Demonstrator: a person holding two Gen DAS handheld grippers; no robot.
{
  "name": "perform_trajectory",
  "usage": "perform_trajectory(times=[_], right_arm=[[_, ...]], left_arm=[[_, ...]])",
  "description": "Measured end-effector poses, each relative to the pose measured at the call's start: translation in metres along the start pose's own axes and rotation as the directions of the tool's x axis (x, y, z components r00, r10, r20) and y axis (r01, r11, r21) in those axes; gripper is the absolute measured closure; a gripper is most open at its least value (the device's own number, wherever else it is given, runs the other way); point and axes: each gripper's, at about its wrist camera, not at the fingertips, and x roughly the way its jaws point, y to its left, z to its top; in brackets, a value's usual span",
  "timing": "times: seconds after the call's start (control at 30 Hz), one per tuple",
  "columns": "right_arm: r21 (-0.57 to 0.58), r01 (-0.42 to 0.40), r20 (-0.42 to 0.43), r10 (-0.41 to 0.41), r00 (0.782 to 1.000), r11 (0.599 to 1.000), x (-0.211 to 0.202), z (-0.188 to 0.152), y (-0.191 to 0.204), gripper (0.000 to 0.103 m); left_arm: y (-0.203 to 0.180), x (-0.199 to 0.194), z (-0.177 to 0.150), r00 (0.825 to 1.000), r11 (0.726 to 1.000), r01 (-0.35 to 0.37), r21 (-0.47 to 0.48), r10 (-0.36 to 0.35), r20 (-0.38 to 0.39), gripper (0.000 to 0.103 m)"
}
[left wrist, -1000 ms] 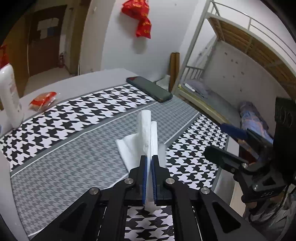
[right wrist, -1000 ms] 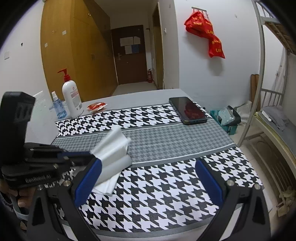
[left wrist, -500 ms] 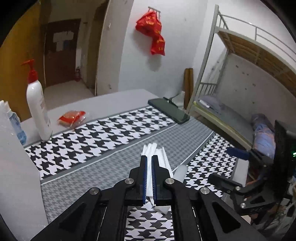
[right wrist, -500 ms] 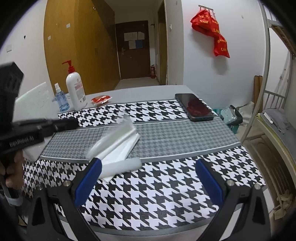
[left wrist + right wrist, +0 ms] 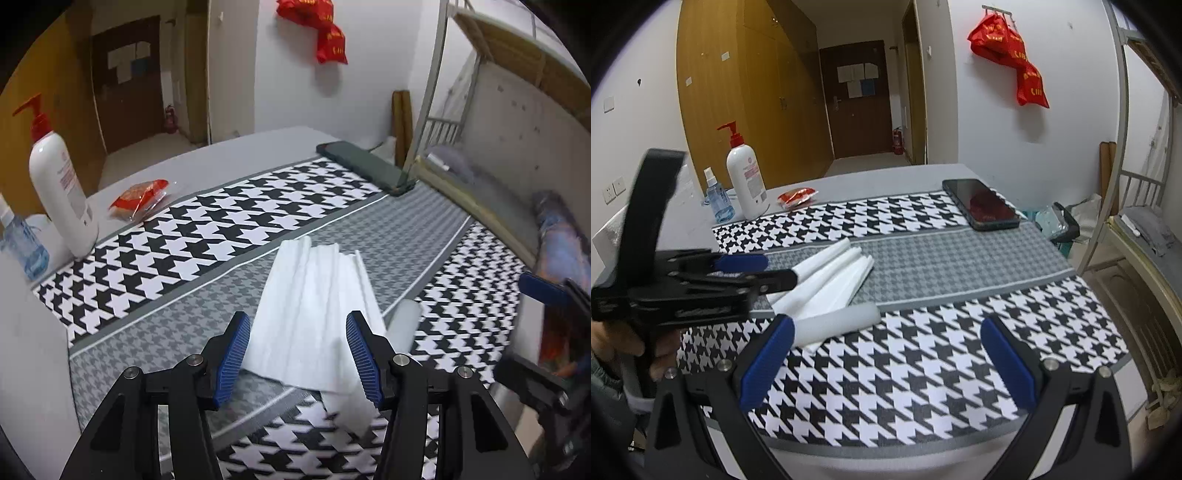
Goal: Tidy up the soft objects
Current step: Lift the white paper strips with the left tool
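Observation:
A white pleated cloth lies flat on the grey band of the houndstooth table mat. My left gripper hovers over the cloth's near end. Its jaws are opening, and the cloth lies between the blue pads without being pressed. A white soft roll rests against the cloth's right edge. In the right wrist view the same cloth and roll lie left of centre, with the left gripper over the cloth's left end. My right gripper stands wide open above the mat's front part, with nothing between its fingers.
A white pump bottle, a small blue spray bottle and a red snack packet stand at the table's back left. A dark phone lies back right. A bunk bed frame stands to the right of the table.
The left gripper was shut on the cloth, holding it upright. It has laid the cloth flat on the mat and its jaws have parted. The right gripper stayed put.

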Motion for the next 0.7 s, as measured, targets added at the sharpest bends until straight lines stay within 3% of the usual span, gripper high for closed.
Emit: perform_trajectory(times=[0.1, 0.4, 0.5, 0.7], right_arm=[[-0.001, -0.009, -0.012, 0.009, 1.000, 1.000, 0.000, -0.003, 0.000, 0.001], [-0.038, -0.005, -0.031, 0.003, 1.000, 0.999, -0.002, -0.005, 0.005, 0.001], [-0.036, -0.016, -0.043, 0.015, 0.999, 0.999, 0.000, -0.005, 0.005, 0.001], [-0.064, -0.031, -0.068, 0.027, 0.997, 0.997, 0.007, -0.004, 0.017, 0.001]], left_arm=[[-0.006, 0.008, 0.004, 1.000, 0.998, 0.020, 0.051, -0.019, -0.014, 0.047], [-0.007, 0.031, 0.003, 0.996, 0.996, -0.022, 0.082, 0.029, -0.083, 0.051], [-0.013, 0.032, 0.002, 0.995, 0.994, 0.017, 0.105, -0.006, -0.097, 0.052], [-0.026, 0.029, 0.000, 0.995, 0.988, 0.046, 0.147, -0.032, -0.098, 0.086]])
